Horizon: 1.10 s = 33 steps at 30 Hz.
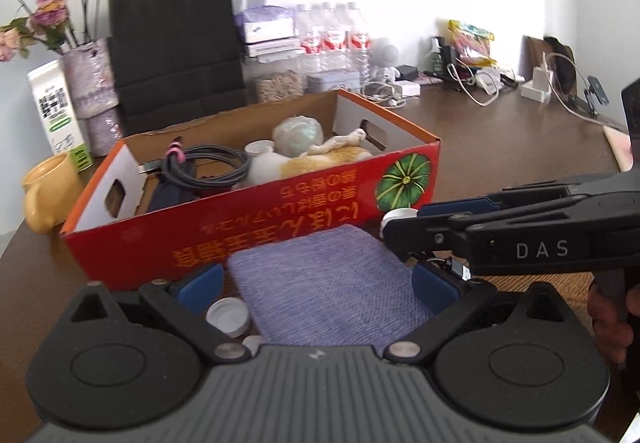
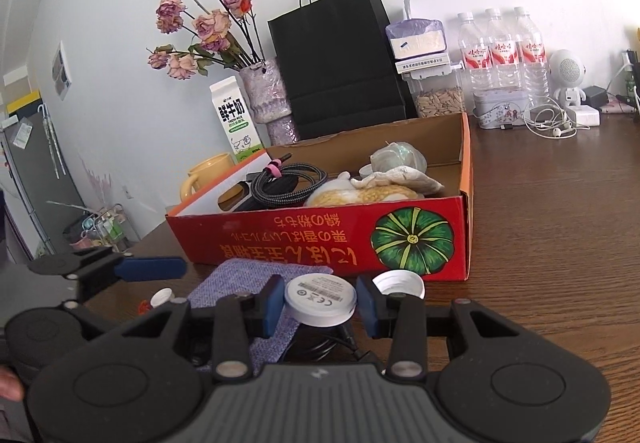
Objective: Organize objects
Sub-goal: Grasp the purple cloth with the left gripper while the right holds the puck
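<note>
On the desk (image 2: 560, 223), just in front of the red box (image 2: 320, 239), my right gripper (image 2: 320, 303) is closed on a white puck (image 2: 320, 297), its blue pads pressing the puck's two sides. A black cable hangs from under the puck. The puck sits above the near edge of a purple cloth (image 2: 236, 279) that lies flat against the front of the box. A white cap (image 2: 400, 283) lies open side up just right of the puck, beside the right finger. A smaller cap (image 2: 162, 297) lies left of the cloth.

My left gripper (image 1: 318, 283) stands wide, its blue pads on either side of the cloth with nothing pinched between them. Another white cap (image 1: 228, 317) lies by its left pad.

Inside the box I see a coiled grey cable (image 2: 288, 183), a yellow and white plush (image 2: 368, 191) and a crumpled plastic bag (image 2: 396, 157). Behind the box stand a yellow mug (image 2: 204, 173), a milk carton (image 2: 234, 119), a vase (image 2: 266, 95) of dried roses, a black bag (image 2: 340, 55) and water bottles (image 2: 500, 51).
</note>
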Tool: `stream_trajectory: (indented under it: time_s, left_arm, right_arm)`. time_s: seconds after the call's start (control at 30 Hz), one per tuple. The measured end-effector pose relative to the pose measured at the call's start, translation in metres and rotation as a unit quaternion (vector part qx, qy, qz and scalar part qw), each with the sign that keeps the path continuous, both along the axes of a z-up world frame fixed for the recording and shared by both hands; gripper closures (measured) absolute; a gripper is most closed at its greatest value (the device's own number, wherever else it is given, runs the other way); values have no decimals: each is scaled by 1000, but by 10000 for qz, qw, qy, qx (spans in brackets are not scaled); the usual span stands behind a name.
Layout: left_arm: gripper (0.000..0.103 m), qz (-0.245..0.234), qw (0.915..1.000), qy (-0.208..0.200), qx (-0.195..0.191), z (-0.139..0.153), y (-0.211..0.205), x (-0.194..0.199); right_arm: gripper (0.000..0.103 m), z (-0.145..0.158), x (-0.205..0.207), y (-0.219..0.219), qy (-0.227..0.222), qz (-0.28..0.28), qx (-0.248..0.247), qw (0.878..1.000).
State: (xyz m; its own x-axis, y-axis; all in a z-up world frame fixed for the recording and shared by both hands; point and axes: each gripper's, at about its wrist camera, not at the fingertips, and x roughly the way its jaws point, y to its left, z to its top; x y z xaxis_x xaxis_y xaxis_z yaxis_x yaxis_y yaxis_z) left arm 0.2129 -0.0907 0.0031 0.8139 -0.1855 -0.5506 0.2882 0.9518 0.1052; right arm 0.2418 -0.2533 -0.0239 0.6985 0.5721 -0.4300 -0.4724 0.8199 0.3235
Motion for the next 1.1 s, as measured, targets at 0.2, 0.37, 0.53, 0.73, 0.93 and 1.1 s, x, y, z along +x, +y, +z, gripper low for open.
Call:
stream_trajectory:
  time_s: [0.2,0.37,0.53,0.73,0.93,1.1]
  left_arm:
    - [16,-303,9993,164,162,-11,-18,16]
    - [44,-489,9980,338,222,-19,-22,21]
    - [52,-555,9975,355,248,-20,-23,19]
    - [65,-527,9977,345,251,-22,-24,19]
    - [68,-529,9976,347,283,-22,-25,19]
    - [71,-524,9974,327,379,-24,-28,18]
  right_arm:
    - [65,-4,3,-3,112,41,56,9999]
    - [65,-8,6,-4,218,81,117,9997]
    - [65,-9,6,-6,230,83,183,9995]
    - [65,-7,3,-11,168,-9,323,9993]
    - [65,-6,2,-14,120,-13,415,9991]
    - [65,-7,2,-14,123,8,421,9990]
